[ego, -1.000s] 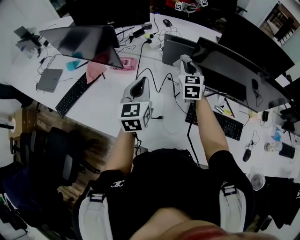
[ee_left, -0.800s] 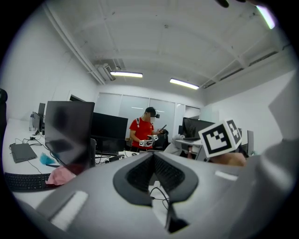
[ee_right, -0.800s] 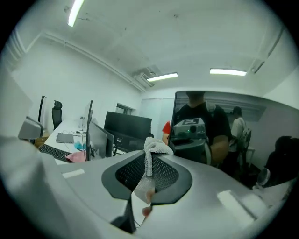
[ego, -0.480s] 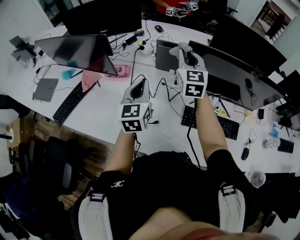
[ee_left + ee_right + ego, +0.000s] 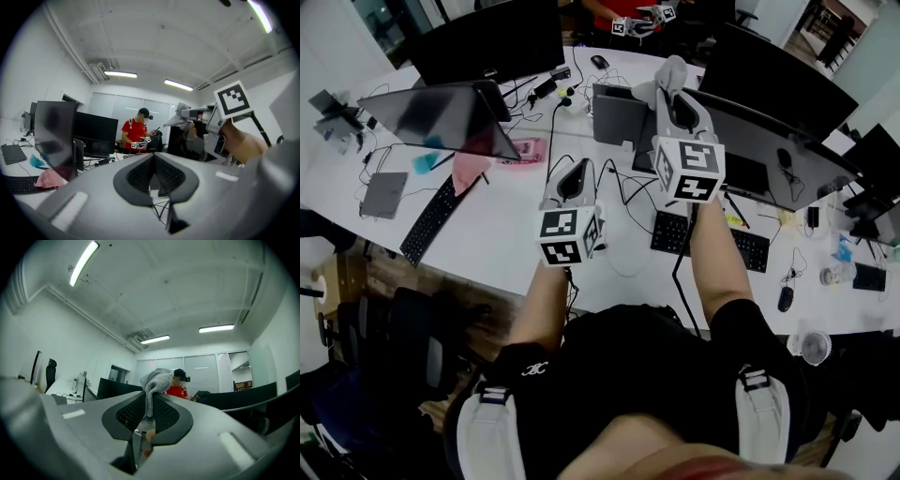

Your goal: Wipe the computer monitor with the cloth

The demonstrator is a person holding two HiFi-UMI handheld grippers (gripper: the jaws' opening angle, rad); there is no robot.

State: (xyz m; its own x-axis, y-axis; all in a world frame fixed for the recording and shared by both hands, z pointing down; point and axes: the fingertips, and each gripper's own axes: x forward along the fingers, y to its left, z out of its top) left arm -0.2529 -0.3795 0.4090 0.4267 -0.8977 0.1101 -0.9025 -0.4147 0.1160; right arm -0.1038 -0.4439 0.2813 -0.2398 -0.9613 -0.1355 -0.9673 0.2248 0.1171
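Note:
My right gripper (image 5: 671,90) is shut on a grey knitted cloth (image 5: 668,71), held high over the desk at the left end of a wide dark monitor (image 5: 769,141). In the right gripper view the cloth (image 5: 154,379) sticks up from between the closed jaws of that gripper (image 5: 147,411). My left gripper (image 5: 576,171) hangs lower, over the white desk (image 5: 506,220) in front of me, shut with nothing in it. In the left gripper view the left gripper (image 5: 152,163) looks across the desk, and the raised right gripper (image 5: 206,117) shows at the upper right.
A tilted dark monitor (image 5: 441,112) stands at the left, with a pink cloth (image 5: 469,169) and a black keyboard (image 5: 427,220) below it. A second keyboard (image 5: 712,239), a grey box (image 5: 614,112) and loose cables (image 5: 628,183) lie mid-desk. A person in red (image 5: 136,133) stands beyond.
My right gripper has risen and moved farther away with the grey cloth, up to the wide monitor's left end. The left gripper has stayed nearly still.

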